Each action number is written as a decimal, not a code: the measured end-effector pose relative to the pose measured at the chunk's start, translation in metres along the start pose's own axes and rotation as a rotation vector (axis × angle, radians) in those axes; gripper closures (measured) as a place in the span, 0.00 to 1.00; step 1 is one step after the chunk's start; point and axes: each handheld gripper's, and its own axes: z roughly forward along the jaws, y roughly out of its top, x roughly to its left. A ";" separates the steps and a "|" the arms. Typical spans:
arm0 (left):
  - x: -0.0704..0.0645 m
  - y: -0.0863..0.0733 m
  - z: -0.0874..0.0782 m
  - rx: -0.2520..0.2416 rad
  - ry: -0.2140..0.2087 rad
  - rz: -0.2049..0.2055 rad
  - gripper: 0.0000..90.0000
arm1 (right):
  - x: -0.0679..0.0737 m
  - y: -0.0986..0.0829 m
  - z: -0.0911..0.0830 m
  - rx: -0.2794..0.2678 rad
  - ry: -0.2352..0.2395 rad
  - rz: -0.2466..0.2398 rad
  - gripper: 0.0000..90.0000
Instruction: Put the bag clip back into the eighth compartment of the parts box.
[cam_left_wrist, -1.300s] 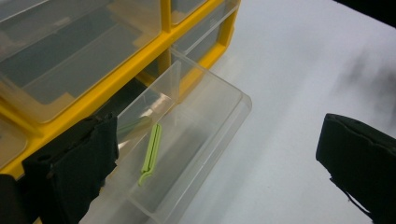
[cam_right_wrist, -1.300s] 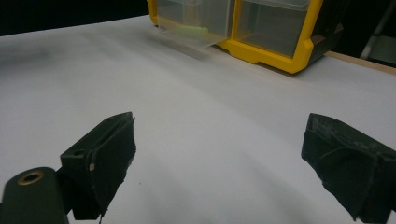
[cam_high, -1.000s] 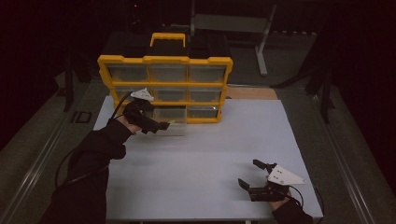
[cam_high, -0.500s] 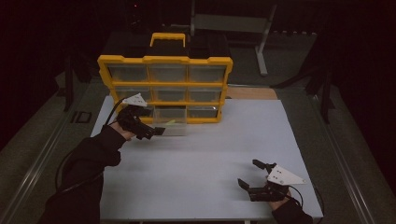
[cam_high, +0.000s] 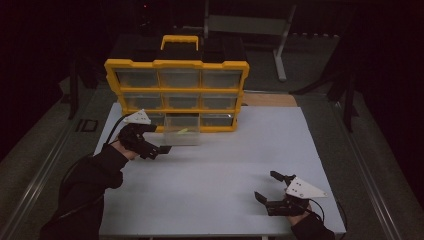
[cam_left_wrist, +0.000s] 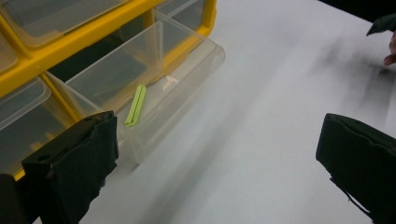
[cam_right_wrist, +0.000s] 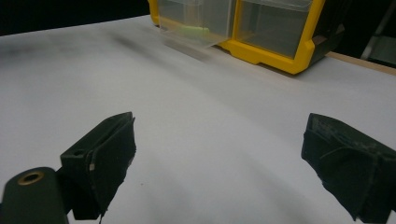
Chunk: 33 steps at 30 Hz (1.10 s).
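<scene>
Before you lies a white table top (cam_high: 300, 150), its surface bare and evenly lit against a dark room. Along its far edge, toward your right, a strip of pale wood (cam_high: 270, 100) shows. Beyond it a grey metal frame (cam_high: 280, 45) stands on the floor. To your left, a small black rectangular object (cam_high: 83, 125) lies on the grey floor beside the table, near a long rail (cam_high: 35, 185).

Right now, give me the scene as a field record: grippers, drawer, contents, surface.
left gripper: open, holds nothing, beside the pulled-out drawer
right gripper: open, holds nothing, near the table's front right edge
drawer: clear plastic, bottom row middle, pulled out onto the table
contents: one green clip lying in the drawer
organizer: yellow frame, three rows of clear drawers, the rest pushed in
table: white top
</scene>
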 end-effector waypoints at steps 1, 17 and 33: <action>-0.001 -0.002 -0.001 -0.003 -0.007 -0.002 0.00 | 0.000 0.000 0.000 -0.001 0.000 0.001 0.11; -0.014 -0.034 -0.013 -0.038 -0.013 0.000 0.00 | 0.000 0.000 0.000 -0.001 0.003 -0.002 0.11; -0.031 -0.070 -0.016 -0.063 -0.009 0.005 0.00 | 0.001 -0.001 0.001 0.005 0.007 0.001 0.11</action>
